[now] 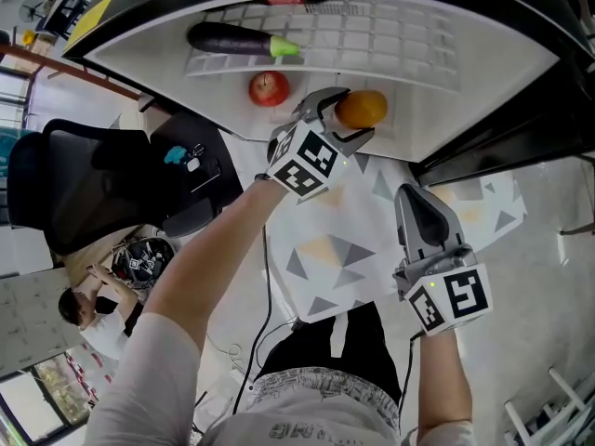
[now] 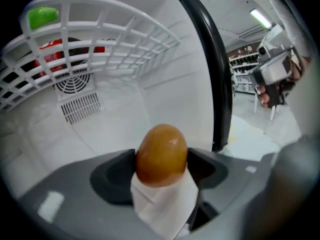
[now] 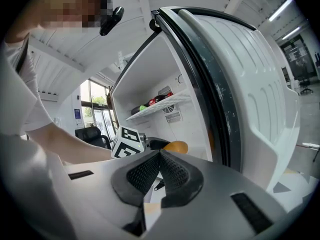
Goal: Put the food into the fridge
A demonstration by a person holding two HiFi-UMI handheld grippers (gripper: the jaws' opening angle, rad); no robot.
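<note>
**Desk:** Where is the orange [image 1: 363, 108] at this moment?

**Photographer:** Inside the open fridge, under the wire shelf [image 1: 390, 45] and off towards its right end. The left gripper [image 1: 348, 115] has it clamped. The jaws stand wide, one pad on each side of the fruit, which sticks out past their tips.

**Desk:** And what lies on the shelf itself?

**Photographer:** An eggplant [image 1: 232, 40] lies lengthwise along the shelf, green stem pointing right. A red apple [image 1: 269, 88] sits at the shelf's front edge, just beside the stem and left of the orange, not touching it.

**Desk:** The other claw?

**Photographer:** The right gripper [image 3: 159, 156] is pinched together with nothing between its ribbed pads. It is held outside the fridge, well below the shelf and near the open door [image 3: 250, 84], pointing towards the fridge.
</note>
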